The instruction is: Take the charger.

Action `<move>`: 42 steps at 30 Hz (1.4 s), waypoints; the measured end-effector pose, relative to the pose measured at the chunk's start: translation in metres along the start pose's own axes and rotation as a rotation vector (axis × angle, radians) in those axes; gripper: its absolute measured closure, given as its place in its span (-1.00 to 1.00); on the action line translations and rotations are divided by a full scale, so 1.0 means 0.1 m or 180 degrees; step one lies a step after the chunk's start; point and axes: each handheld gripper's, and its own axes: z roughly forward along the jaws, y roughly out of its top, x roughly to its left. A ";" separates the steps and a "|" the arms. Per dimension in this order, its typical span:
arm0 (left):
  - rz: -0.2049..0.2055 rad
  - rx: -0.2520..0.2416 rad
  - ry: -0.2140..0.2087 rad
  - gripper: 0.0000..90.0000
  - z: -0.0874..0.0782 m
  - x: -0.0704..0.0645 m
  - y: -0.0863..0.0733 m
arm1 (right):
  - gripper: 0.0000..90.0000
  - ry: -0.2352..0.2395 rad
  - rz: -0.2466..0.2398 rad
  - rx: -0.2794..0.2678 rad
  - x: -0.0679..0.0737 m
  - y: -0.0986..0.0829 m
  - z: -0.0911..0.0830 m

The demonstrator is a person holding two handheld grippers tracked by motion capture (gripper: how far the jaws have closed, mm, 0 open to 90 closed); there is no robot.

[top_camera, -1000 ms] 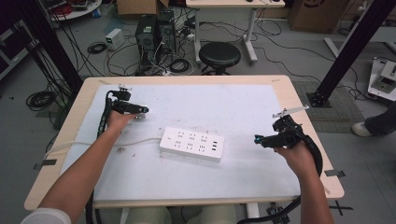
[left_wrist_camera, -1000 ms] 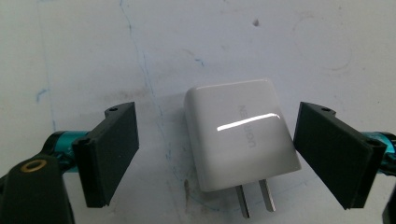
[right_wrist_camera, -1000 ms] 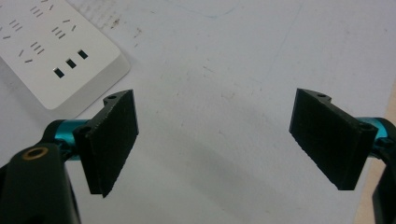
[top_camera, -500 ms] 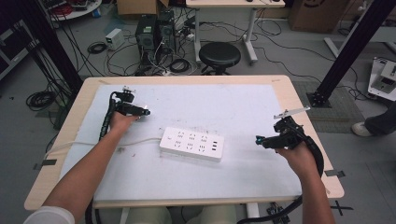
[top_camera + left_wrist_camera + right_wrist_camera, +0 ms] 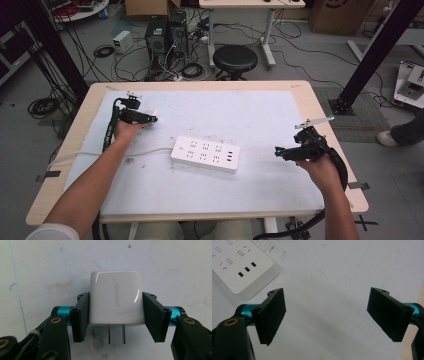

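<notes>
In the left gripper view the left claw (image 5: 116,317) is clamped on a white UGREEN wall charger (image 5: 115,300), one black pad pressed to each side of its body. The charger's two flat prongs (image 5: 116,333) point back toward the hand, and its rounded end points away over the white desk (image 5: 37,267) surface. In the right gripper view the right claw (image 5: 325,315) is spread wide with nothing between its pads, and bare desk lies below it. A corner of the white power strip (image 5: 242,267) lies at the upper left of that view, showing its three small USB slots.

From the high view, the power strip (image 5: 205,154) lies flat near the middle of the desk (image 5: 260,105), long axis running roughly left to right, with its cord (image 5: 120,152) trailing off its left end toward the desk's left edge. The left claw (image 5: 150,119) holds the charger up and to the left of the strip, near but apart from it. The right claw (image 5: 279,151) hovers just off the strip's right end.

The left hand is the one carrying the plug, so the coming move likely turns on the prongs. They would need turning downward before the charger travels rightward and toward the person to meet a socket on the strip's top face. The open right claw sits well placed to steady the strip's right end.
</notes>
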 end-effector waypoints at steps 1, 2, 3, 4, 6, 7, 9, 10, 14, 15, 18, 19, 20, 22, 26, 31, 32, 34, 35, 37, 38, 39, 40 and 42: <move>-0.0010 -0.0005 0.0001 -0.05 -0.01 -0.01 0.00 | -0.65 0.0001 -0.0004 -0.0007 0.00 0.00 0.00; 0.0013 -0.0007 -0.0011 -0.05 -0.03 -0.01 0.00 | -0.65 0.0003 -0.0009 -0.0009 0.00 0.00 0.00; 0.0029 -0.0021 -0.0014 -0.05 -0.05 -0.02 0.00 | -0.65 0.0000 0.0000 -0.0010 0.01 0.00 -0.01; 0.0037 -0.0050 -0.0023 -0.05 -0.08 -0.03 0.00 | -0.65 0.0009 0.0018 -0.0010 0.01 0.00 -0.01; 0.0057 -0.0084 -0.0026 -0.05 -0.12 -0.04 0.00 | -0.65 0.0009 -0.0007 -0.0021 0.01 0.00 -0.01; 0.0087 -0.0148 -0.0048 -0.05 -0.20 -0.07 0.01 | -0.65 0.0013 -0.0017 -0.0045 0.02 -0.01 -0.01; 0.0129 -0.0181 -0.0055 -0.05 -0.26 -0.09 0.01 | -0.65 0.0019 -0.0011 -0.0039 0.03 -0.01 -0.02; 0.0159 -0.0216 -0.0055 -0.05 -0.29 -0.10 0.01 | -0.65 0.0024 -0.0038 -0.0059 0.03 -0.01 -0.02; 0.0303 -0.0355 -0.0115 -0.05 -0.45 -0.15 0.01 | -0.65 0.0039 -0.0036 -0.0074 0.05 -0.02 -0.04; 0.0357 -0.0388 -0.0148 -0.05 -0.49 -0.16 0.00 | -0.65 0.0041 -0.0040 -0.0082 0.06 -0.03 -0.05; 0.0476 -0.0506 -0.0246 -0.05 -0.58 -0.19 -0.01 | -0.65 0.0043 -0.0049 -0.0101 0.06 -0.04 -0.06; 0.0518 -0.0552 -0.0306 -0.05 -0.61 -0.20 -0.02 | -0.65 0.0048 -0.0042 -0.0104 0.07 -0.04 -0.06; 0.0552 -0.0591 -0.0320 -0.05 -0.64 -0.21 -0.02 | -0.65 0.0048 -0.0051 -0.0116 0.07 -0.04 -0.06; 0.0636 -0.0639 -0.0380 -0.05 -0.69 -0.24 -0.04 | -0.65 0.0062 -0.0049 -0.0118 0.08 -0.05 -0.06; 0.0761 -0.0744 -0.0483 -0.05 -0.81 -0.29 -0.07 | -0.65 0.0072 -0.0063 -0.0138 0.09 -0.05 -0.07; 0.0905 -0.0827 -0.0600 -0.05 -0.96 -0.36 -0.11 | -0.65 0.0087 -0.0077 -0.0154 0.12 -0.04 -0.09; 0.0947 -0.0839 -0.0614 -0.05 -0.99 -0.38 -0.11 | -0.65 0.0096 -0.0096 -0.0161 0.13 -0.03 -0.09; 0.0988 -0.0853 -0.0650 -0.05 -1.04 -0.41 -0.13 | -0.65 0.0105 -0.0109 -0.0175 0.15 -0.02 -0.10; 0.1019 -0.0869 -0.0664 -0.05 -1.06 -0.43 -0.15 | -0.65 0.0115 -0.0124 -0.0183 0.16 -0.02 -0.10; 0.1092 -0.0881 -0.0680 -0.05 -1.11 -0.46 -0.17 | -0.65 0.0125 -0.0139 -0.0189 0.17 -0.01 -0.11; 0.1119 -0.0885 -0.0705 -0.05 -1.12 -0.47 -0.18 | -0.65 0.0123 -0.0144 -0.0198 0.17 0.00 -0.11; 0.1133 -0.0894 -0.0708 -0.05 -1.14 -0.48 -0.18 | -0.65 0.0124 -0.0145 -0.0210 0.18 0.01 -0.11; 0.1147 -0.0890 -0.0713 -0.05 -1.16 -0.49 -0.19 | -0.65 0.0136 -0.0158 -0.0213 0.19 0.01 -0.11; 0.1169 -0.0902 -0.0727 -0.05 -1.19 -0.51 -0.21 | -0.65 0.0144 -0.0192 -0.0200 0.21 0.02 -0.12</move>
